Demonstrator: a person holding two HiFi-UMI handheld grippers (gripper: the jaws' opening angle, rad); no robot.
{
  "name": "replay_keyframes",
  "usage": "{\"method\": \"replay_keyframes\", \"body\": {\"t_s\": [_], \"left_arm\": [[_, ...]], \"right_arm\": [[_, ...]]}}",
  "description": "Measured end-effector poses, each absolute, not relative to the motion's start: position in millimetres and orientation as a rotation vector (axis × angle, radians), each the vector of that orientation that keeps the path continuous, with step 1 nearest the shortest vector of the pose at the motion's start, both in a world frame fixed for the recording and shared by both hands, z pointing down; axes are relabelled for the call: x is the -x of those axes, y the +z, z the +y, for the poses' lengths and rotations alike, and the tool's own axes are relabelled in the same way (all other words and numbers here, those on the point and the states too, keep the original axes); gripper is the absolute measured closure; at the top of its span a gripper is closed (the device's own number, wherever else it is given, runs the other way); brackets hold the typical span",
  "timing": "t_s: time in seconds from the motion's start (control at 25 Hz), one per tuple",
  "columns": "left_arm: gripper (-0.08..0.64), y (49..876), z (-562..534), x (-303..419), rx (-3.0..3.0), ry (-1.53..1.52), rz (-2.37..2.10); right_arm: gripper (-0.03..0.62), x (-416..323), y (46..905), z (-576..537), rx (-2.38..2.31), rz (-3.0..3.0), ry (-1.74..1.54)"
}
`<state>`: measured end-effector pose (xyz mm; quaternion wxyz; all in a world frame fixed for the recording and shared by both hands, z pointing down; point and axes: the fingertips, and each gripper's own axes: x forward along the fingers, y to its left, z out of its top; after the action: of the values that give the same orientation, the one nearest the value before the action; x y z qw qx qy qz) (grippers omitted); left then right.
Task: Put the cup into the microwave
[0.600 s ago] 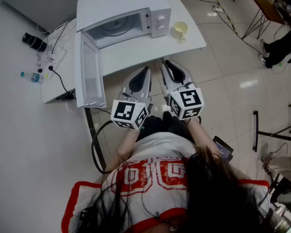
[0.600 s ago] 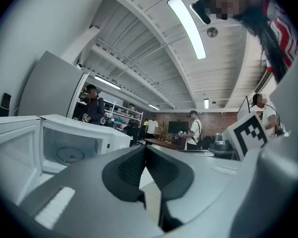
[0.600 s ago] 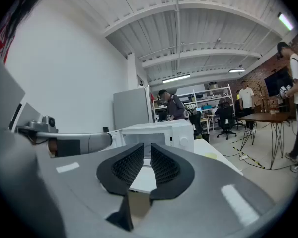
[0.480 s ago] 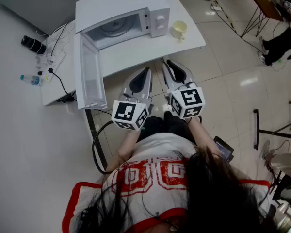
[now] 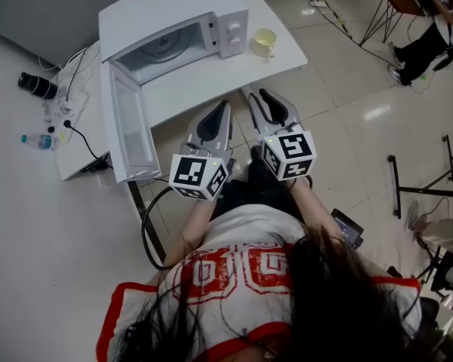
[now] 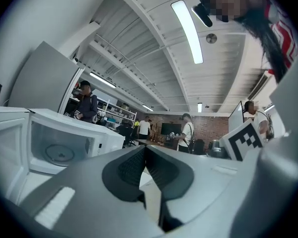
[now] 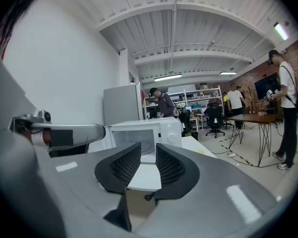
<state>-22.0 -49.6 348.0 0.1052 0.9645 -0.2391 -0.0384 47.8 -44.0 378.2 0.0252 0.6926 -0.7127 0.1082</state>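
Cup (image 5: 263, 41) upright on the white surface (image 5: 204, 81), just beside the control-panel side of the microwave (image 5: 174, 17), door (image 5: 128, 130) open; left tool (image 5: 223, 109) jaws together, right tool (image 5: 260, 96) narrow gap, both empty, near the surface's front edge, well apart from the cup.

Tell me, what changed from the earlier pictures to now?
Hardly anything. The head view shifted a little, so the white microwave with its open door and the pale yellow cup sit slightly further left in the picture. Nothing was grabbed or let go. The left gripper and right gripper stay empty before the white table, the cup beside the microwave as before.
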Motion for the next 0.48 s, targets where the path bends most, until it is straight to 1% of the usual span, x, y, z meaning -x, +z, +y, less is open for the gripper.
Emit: {"method": "replay_keyframes", "body": {"t_s": [0.48], "left_arm": [[0.569,352.0,-60.0,-1.9,-2.853,-0.097,-0.657]], "right_arm": [[0.494,-83.6,391.3,-60.8,-2.209,-2.14,0.368]]}}
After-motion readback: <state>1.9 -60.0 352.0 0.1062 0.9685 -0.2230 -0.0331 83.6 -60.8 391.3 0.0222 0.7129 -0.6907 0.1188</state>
